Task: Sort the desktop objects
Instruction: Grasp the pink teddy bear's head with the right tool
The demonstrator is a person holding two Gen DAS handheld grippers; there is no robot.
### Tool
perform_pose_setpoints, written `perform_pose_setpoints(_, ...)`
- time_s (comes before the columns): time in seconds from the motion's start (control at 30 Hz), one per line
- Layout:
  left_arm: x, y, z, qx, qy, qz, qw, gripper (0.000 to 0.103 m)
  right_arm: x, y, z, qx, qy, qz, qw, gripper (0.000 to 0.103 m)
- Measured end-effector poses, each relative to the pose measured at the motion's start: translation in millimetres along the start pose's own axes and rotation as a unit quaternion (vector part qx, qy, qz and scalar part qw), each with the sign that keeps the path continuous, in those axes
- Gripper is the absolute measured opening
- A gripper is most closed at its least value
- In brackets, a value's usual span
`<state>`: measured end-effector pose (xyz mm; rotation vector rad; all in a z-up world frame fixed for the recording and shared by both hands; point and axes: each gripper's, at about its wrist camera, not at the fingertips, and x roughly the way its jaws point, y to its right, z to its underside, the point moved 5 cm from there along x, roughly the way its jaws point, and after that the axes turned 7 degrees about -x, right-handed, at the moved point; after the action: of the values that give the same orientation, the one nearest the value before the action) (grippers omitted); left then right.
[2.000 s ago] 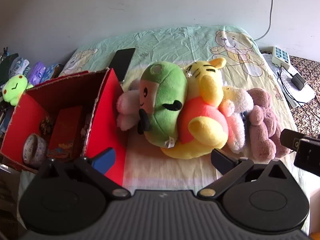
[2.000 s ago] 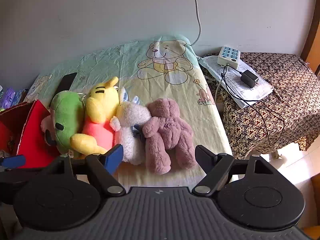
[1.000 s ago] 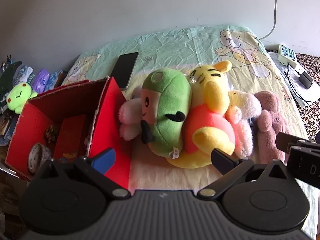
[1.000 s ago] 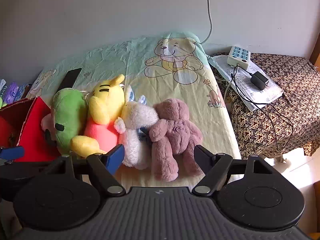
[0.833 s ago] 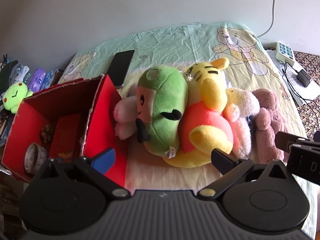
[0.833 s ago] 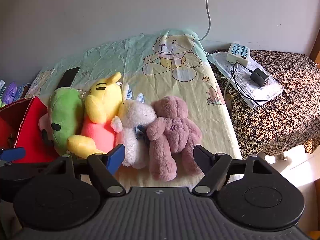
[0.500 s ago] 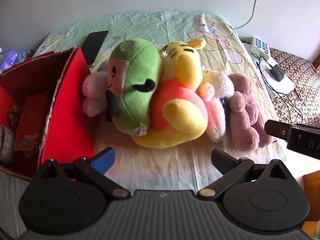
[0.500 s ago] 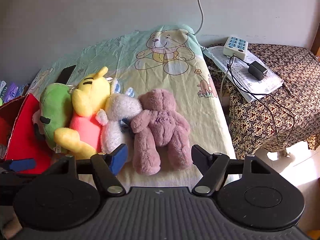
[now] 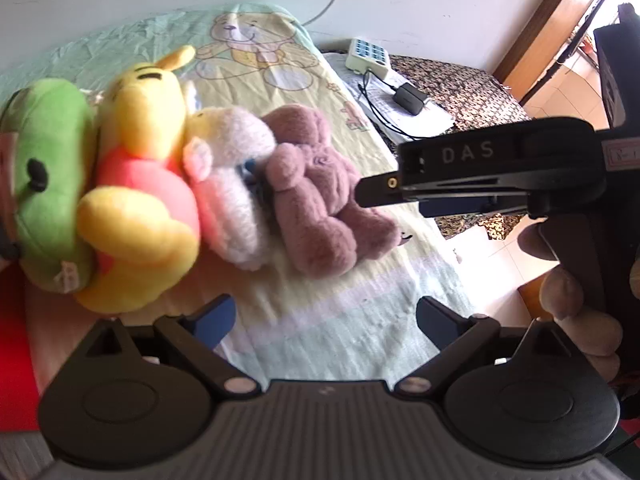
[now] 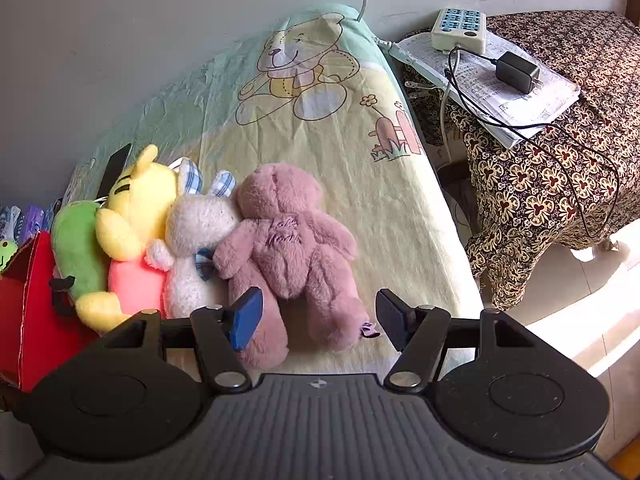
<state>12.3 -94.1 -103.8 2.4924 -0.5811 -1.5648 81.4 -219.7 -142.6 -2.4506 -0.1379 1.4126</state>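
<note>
Cartoon-bear sheet (image 10: 320,152) over the bed, biggest thing in both views, bearing a row of four plush toys. Red box (image 10: 28,312) at the row's left end, against the green plush (image 10: 76,248); only a red sliver of it at the left edge in the left wrist view. Next along, pressed side by side: yellow bear plush (image 10: 132,216) in a pink top, white bunny plush (image 10: 196,240) with plaid ears, mauve teddy (image 10: 288,248) lying on its back at the right end.

Right gripper (image 10: 316,316) held low over the near edge of the bed, jaws spread wide and empty, straddling the mauve teddy's legs, blue-padded left finger (image 10: 246,318) over one leg. Left gripper (image 9: 324,316) also gaping, gripping nothing, above bare sheet in front of the toys.

Seen only from the left wrist: the right gripper from the side, pointing at the mauve teddy (image 9: 316,200), with the person's fingers (image 9: 576,312) curled on its handle. Seen only from the right wrist: dark phone (image 10: 114,170) behind the toys. Power strip (image 10: 458,28) and black charger (image 10: 516,72) on papers atop the patterned side table (image 10: 560,152).
</note>
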Motion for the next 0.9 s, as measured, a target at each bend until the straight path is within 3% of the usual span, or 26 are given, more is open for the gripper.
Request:
perform_pose_setpoints(0.23,27.4,14.6,-21.3,0.021,-0.001,0.023,0.9995,0.097,19.2,12.6,-17.9,-0.016,0.004,-0.024,1.0,0.067)
perform_pose_setpoints(0.67,65.5,0.4,-39.1,0.027,-0.026,0.046,0.9983,0.092,62.3,23.3,-34.6,-0.01,-0.023,-0.109,0.994,0.069)
perform_pose_setpoints(0.9,68.3,3.2,-35.4,0.039,-0.021,0.053,0.9976,0.094,62.8,18.5,-31.0,-0.027,-0.027,-0.111,0.993,0.067)
